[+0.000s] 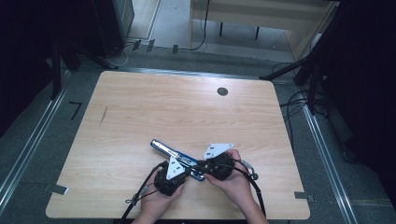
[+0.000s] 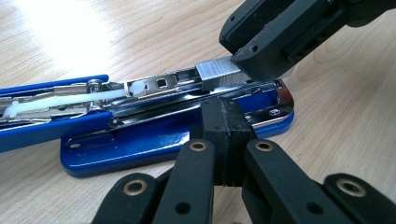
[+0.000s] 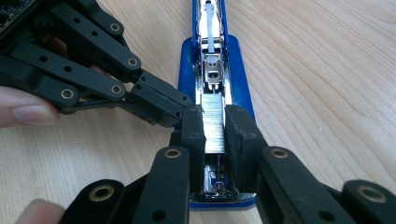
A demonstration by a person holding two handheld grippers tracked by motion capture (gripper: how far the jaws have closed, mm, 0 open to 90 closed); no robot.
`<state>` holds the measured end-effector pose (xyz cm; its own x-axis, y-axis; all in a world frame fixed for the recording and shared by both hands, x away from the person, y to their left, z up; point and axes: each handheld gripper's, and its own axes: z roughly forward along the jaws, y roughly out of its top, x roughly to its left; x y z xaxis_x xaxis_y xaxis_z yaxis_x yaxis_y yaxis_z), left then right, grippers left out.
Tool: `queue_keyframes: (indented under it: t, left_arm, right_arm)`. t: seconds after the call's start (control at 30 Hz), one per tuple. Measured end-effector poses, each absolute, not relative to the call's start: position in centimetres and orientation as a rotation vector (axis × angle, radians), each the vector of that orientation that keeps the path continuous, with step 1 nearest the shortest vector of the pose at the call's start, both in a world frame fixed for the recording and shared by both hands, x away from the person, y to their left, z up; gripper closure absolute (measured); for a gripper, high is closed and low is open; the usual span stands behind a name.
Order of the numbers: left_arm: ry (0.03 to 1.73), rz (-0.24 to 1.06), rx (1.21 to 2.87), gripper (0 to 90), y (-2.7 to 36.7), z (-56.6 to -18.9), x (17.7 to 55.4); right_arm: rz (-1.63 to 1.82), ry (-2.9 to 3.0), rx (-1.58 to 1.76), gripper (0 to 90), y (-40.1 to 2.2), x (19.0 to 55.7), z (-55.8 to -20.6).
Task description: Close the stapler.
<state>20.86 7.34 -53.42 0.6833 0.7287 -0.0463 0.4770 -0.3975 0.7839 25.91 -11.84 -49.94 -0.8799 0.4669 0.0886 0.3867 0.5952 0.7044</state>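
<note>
Right gripper [image 3: 215, 128] clamps staples [image 3: 214, 123] between pads, directly over open stapler [image 3: 236, 88] channel. Left gripper [image 2: 223, 135] closed, empty, tips pressing stapler base beside it. Risk: strip tilts, jams or snaps if squeezed harder.

Stapler [image 1: 175, 157] on table [image 1: 140, 112], staples [image 3: 214, 123] seemingly above its channel

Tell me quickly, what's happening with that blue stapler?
Right gripper shut on staple strip over open stapler. Left gripper shut, beside the stapler. Nothing in the way.

Blue stapler [image 2: 140, 140], silver staples [image 3: 214, 123], black tongs [image 3: 215, 130].
</note>
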Motion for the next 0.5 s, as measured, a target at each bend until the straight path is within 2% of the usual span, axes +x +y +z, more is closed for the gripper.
queue_keyframes:
  t: [0.5]
  left_arm:
    - [0.924,0.389,2.071,90.0,7.33,-53.41,20.85]
  right_arm:
    - [1.152,2.725,0.760,80.1,-12.10,26.04,-49.48]
